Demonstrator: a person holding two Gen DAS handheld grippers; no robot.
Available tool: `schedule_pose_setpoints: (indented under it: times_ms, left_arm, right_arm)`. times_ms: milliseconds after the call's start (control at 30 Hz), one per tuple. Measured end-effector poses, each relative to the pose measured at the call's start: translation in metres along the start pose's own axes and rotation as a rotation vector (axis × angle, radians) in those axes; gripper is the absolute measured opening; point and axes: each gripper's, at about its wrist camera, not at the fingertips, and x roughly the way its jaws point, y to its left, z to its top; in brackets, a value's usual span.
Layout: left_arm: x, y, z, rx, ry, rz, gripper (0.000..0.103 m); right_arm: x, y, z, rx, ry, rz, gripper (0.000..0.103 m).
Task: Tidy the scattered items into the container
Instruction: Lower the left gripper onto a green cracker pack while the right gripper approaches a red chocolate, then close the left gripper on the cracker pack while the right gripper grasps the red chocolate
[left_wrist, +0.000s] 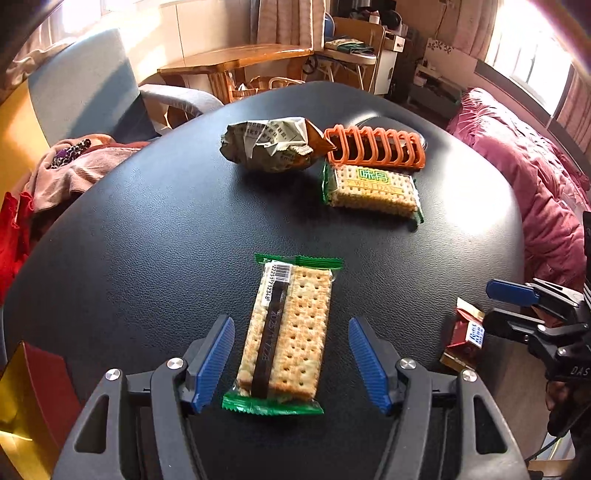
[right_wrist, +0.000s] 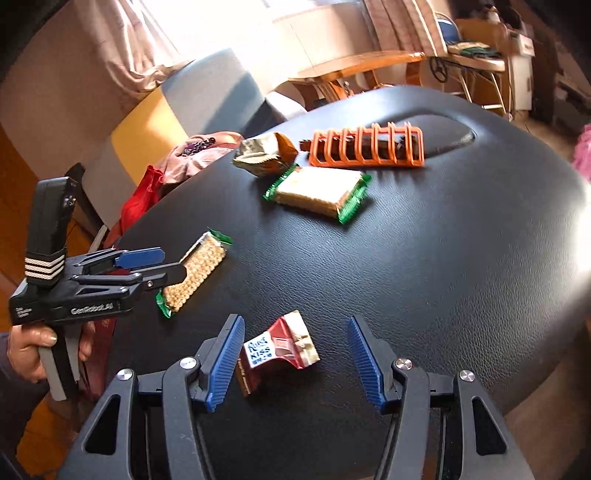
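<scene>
On the black leather-grained table (left_wrist: 147, 229), a crumpled paper snack bag (left_wrist: 266, 144) lies left of the orange slotted plastic container (left_wrist: 375, 147), which holds something dark. The left hand-held gripper (left_wrist: 291, 363) stands apart around a green-edged cracker packet (left_wrist: 288, 332), untouched. The right hand-held gripper (right_wrist: 295, 362) stands apart around a red foil sweet packet (right_wrist: 277, 350).

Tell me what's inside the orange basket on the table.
Through the slats of the orange basket a dark brown item shows, lying along its length. The slats cover most of it, so what it is, or whether anything else lies beneath, cannot be told.
</scene>
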Motion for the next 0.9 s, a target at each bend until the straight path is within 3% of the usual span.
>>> schedule_pose_setpoints:
  times_ms: [267,400,467,900]
  left_arm:
    - [0.021,0.006,0.003,-0.011,0.043,0.005,0.065]
    - [0.023,0.004,-0.003,-0.029,0.043,0.006,0.053]
    - [0.023,0.001,-0.007,-0.035,0.039,0.014,0.051]
    - [-0.014,-0.019,-0.075,-0.206,-0.007,0.107,0.05]
  right_arm:
    - [0.004,-0.006,0.001,0.02,0.007,0.0,0.061]
    - [0.004,-0.005,0.0,0.023,0.006,-0.004,0.062]
    - [0.004,-0.006,0.0,0.026,0.006,-0.005,0.062]
    - [-0.007,0.017,-0.018,-0.05,0.012,-0.02,0.062]
